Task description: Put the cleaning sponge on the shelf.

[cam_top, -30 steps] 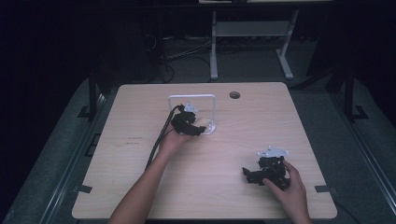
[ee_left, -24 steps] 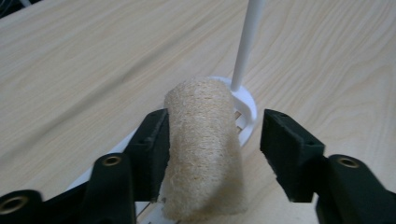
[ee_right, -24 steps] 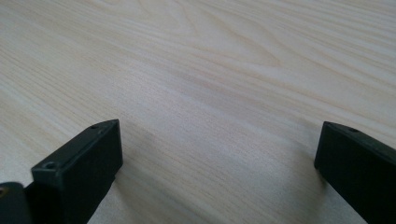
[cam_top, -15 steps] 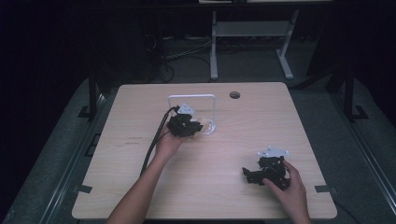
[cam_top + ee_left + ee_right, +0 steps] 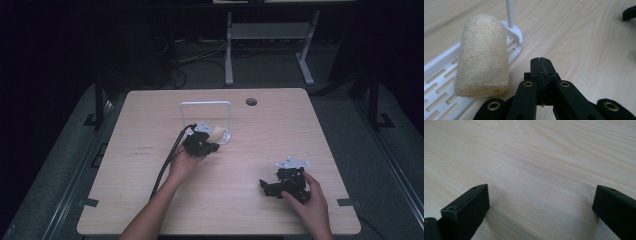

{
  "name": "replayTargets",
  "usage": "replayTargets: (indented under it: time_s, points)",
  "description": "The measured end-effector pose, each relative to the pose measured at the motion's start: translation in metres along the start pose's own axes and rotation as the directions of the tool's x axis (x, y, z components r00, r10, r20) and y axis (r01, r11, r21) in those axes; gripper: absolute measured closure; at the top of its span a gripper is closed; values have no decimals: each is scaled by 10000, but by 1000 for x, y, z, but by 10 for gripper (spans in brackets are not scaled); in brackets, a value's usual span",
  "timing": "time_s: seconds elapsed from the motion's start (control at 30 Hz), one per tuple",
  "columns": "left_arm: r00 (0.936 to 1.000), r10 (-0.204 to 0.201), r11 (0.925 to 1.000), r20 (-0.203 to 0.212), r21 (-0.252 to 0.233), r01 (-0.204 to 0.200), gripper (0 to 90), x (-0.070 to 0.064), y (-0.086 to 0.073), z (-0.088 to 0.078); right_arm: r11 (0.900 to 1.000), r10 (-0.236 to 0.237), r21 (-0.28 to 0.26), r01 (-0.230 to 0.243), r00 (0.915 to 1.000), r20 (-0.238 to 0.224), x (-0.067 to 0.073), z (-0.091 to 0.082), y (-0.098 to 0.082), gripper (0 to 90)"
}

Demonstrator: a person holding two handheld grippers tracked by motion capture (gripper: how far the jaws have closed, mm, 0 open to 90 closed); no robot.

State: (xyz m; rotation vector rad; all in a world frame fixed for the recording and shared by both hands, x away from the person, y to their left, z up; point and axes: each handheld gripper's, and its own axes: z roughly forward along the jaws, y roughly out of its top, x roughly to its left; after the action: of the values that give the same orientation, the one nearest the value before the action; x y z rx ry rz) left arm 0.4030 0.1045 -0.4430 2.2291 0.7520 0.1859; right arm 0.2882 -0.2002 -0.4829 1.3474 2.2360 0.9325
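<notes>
Beside the white rack (image 5: 439,75), the left gripper (image 5: 541,62) sits pressed together and empty near the loofah sponge (image 5: 482,55); it should likely spread before grasping, while the right gripper (image 5: 539,202) rests spread on the counter (image 5: 536,157).

My left claw (image 5: 541,65) was matte black w/ brass-coloured rivets at the pivots; my right claw (image 5: 537,207) was the same black, and it carried a pale grey plate (image 5: 292,163) on top. The desk (image 5: 280,130) was light tan wood w/ fine wavy grain lines, plus a dark round hole (image 5: 251,102) near its far edge. The sponge roll (image 5: 482,56) was cream-yellow, fuzzy-textured. The rack (image 5: 441,75) under it was white plastic w/ rows of slots, its upright frame (image 5: 206,111) white too. The cable (image 5: 167,162) from my left claw was black. The floor (image 5: 270,67) around was dark grey, and the stand (image 5: 265,32) beyond the desk was light grey.
</notes>
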Motion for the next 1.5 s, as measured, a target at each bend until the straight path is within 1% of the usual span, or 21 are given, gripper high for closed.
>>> replayTargets:
  time_s: [0.07,0.1,0.13,0.37,0.4,0.5,0.67,0.9,0.93,1.0,1.1,1.17,1.2,1.23,1.33,1.5]
  points:
    - [10000,-5,9999,-45,133,5,898,0,-3,4,10000,1,0,-1,10000,-1,0,0,0,5]
    - [10000,-82,9997,-36,230,83,897,0,-4,6,10000,4,-6,-4,10000,0,0,0,0,5]
    - [10000,-34,9996,-76,268,36,897,1,-5,7,10000,-1,-1,1,10000,1,0,0,0,5]
    - [9995,-204,9989,-222,408,213,896,5,-9,12,10000,2,0,-2,10000,1,0,0,0,6]
    - [9991,-248,9988,-338,404,261,896,7,-9,11,10000,3,-1,-3,10000,2,0,0,0,6]
    - [9987,-280,9987,-426,406,297,896,10,-10,10,10000,0,-1,0,10000,0,0,0,0,6]
    - [9962,-437,9980,-750,417,469,896,19,-12,5,10000,2,0,-2,10000,2,0,0,0,6]
    - [9934,-429,9977,-1065,471,481,896,29,-15,-1,10000,4,0,-4,10000,-1,0,0,0,5]
    - [9927,-486,9975,-1108,450,539,896,30,-15,-1,10000,10,-1,-10,10000,1,0,0,0,6]
    - [9913,-441,9973,-1244,520,509,896,32,-16,-3,10000,11,-4,-11,10000,1,0,0,0,6]
    - [9888,-602,9967,-1368,450,669,897,36,-18,-4,10000,4,0,-4,10000,0,0,0,0,6]
    - [9877,-661,9964,-1414,430,729,897,37,-18,-5,10000,8,1,-8,10000,1,0,0,0,6]
    - [9876,-586,9967,-1459,472,661,897,39,-18,-5,10000,8,-1,-8,10000,-1,0,0,0,6]
    - [9866,-650,9963,-1498,463,726,897,39,-19,-5,10000,5,0,-5,10000,-1,0,0,0,5]
    - [9857,-669,9963,-1547,438,745,897,42,-20,-6,10000,9,-1,-9,10000,0,0,0,0,5]
    - [9818,-687,9957,-1769,493,786,897,43,-21,-8,10000,12,-5,-12,10000,1,0,0,0,6]
